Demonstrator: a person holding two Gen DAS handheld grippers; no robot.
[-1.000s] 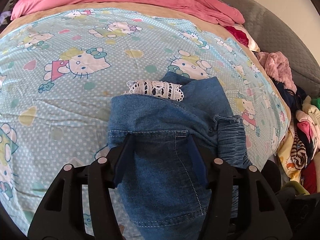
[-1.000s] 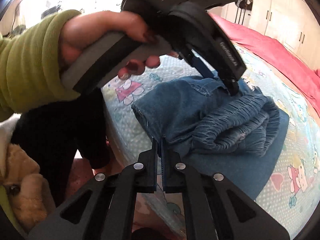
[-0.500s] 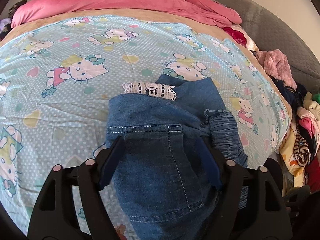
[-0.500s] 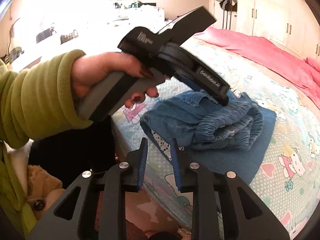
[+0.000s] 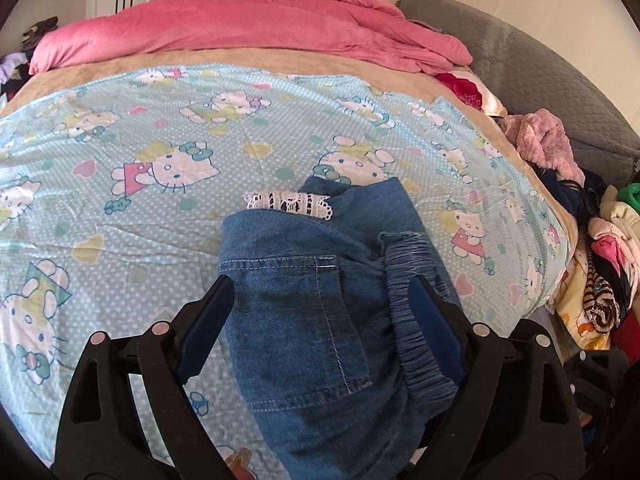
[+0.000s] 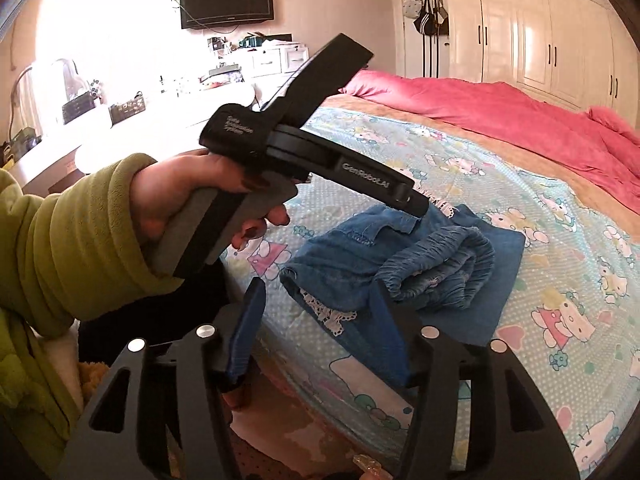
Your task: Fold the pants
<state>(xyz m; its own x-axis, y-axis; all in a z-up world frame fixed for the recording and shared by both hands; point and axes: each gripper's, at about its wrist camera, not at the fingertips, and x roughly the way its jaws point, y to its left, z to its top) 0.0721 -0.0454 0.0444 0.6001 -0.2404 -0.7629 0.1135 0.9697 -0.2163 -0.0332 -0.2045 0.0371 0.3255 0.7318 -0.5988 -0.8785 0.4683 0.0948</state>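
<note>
Pants [image 5: 320,320], a small denim pair with lace trim, lie folded into a bundle near the bed's edge, and both tongs are letting go. The left tongs [image 5: 320,300] have their jaws opening wide on either side of the denim, the pads clear of the cloth as far as I can see; the right tongs [image 6: 316,320] are opening too, with nothing pinched between them, the bundle [image 6: 400,256] just beyond. A hand [image 6: 192,200] in a green sleeve [image 6: 72,240] holds the left tool above the pile. Around it spreads the cartoon-cat bedsheet [image 5: 160,160], then a pink duvet [image 5: 240,28] and heaped clothes [image 5: 600,264] at the side. My worry is the loose elastic waistband [image 6: 444,260]: it sits bunched on top, so the fold may spring open, or a pad brushing the denim could drag the bundle off the near edge.
</note>
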